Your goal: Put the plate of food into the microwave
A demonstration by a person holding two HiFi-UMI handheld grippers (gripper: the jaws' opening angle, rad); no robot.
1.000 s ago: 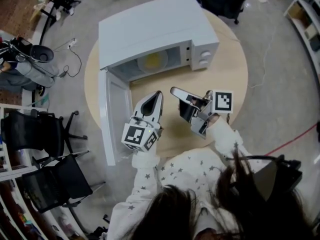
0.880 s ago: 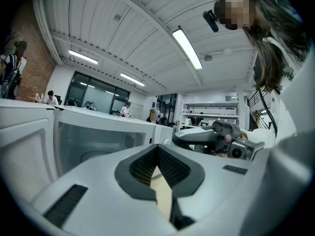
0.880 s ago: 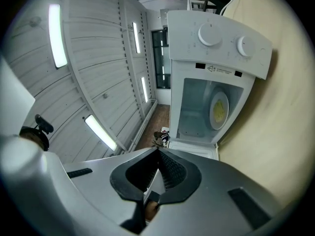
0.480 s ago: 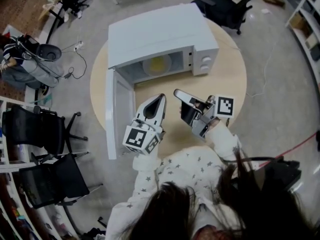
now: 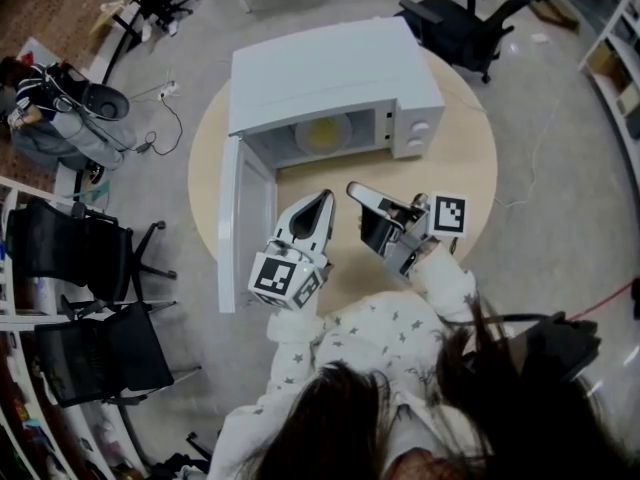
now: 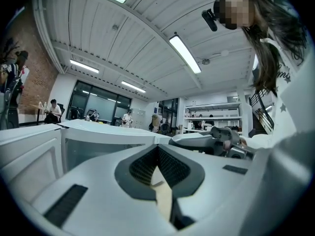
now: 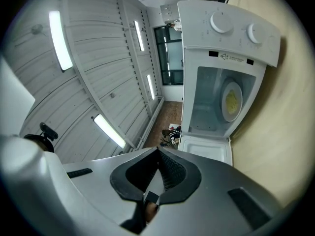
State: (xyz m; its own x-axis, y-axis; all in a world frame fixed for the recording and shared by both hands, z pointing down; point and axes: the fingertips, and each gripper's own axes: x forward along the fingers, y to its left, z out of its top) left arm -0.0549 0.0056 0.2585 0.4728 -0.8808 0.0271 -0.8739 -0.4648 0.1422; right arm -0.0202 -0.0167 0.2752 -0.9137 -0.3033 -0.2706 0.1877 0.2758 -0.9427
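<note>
A white microwave (image 5: pixel 330 73) stands at the back of a round wooden table (image 5: pixel 460 163). Its door (image 5: pixel 242 223) hangs open to the left. Inside the cavity a white plate with yellow food (image 5: pixel 325 133) lies flat; the right gripper view shows the same plate (image 7: pixel 231 101) in the cavity. My left gripper (image 5: pixel 326 198) is shut and empty, in front of the opening beside the door. My right gripper (image 5: pixel 352 187) is shut and empty too, just to its right, with its tips turned toward the left one. The left gripper view shows the left gripper (image 6: pixel 157 147) with its jaws together, and the right gripper view shows the right gripper (image 7: pixel 157 150) the same.
The microwave's dials (image 5: pixel 420 128) are on the front right. Black office chairs stand left of the table (image 5: pixel 70 258) and behind it (image 5: pixel 460 18). A cable (image 5: pixel 165 118) lies on the floor at the left. Shelving (image 5: pixel 615 58) lines the right wall. Bare tabletop lies right of the grippers.
The head view has shifted a little, so the microwave sits further right in the picture. Both grippers stay shut in about the same place in front of the microwave.
</note>
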